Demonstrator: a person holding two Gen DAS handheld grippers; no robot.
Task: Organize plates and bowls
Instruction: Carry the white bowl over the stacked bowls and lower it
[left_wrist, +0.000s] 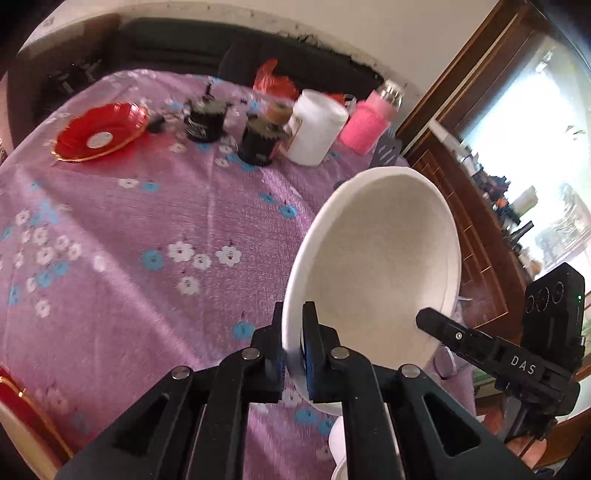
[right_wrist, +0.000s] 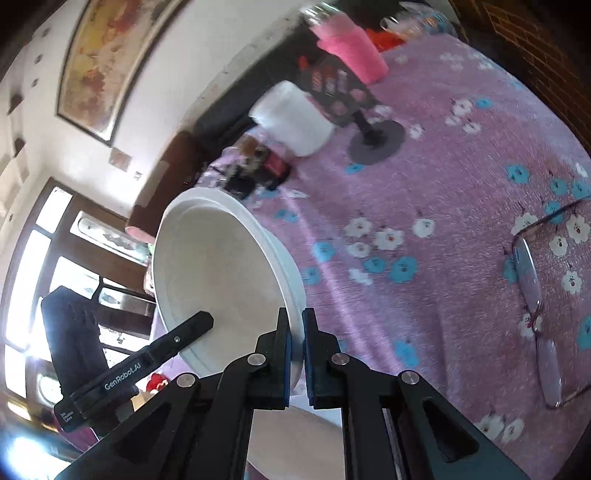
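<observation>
A white bowl (left_wrist: 376, 258) hangs tilted above the purple flowered tablecloth (left_wrist: 129, 221), gripped from two sides. My left gripper (left_wrist: 293, 332) is shut on its near rim, with the rim pinched between the pads. Across the bowl, a finger (left_wrist: 443, 330) of the right gripper reaches over the opposite rim. In the right wrist view the same bowl (right_wrist: 218, 269) has its rim clamped in my right gripper (right_wrist: 295, 332), and a finger (right_wrist: 184, 334) of the left one lies over the far edge. A red plate (left_wrist: 99, 133) sits at the table's far left.
Two black cups (left_wrist: 205, 120), a white canister (left_wrist: 317, 127) and a pink bottle (left_wrist: 365, 122) stand at the table's back. Eyeglasses (right_wrist: 535, 295) lie on the cloth, and a phone stand (right_wrist: 376, 142) is further back. Another red plate's edge (left_wrist: 14, 398) shows near me.
</observation>
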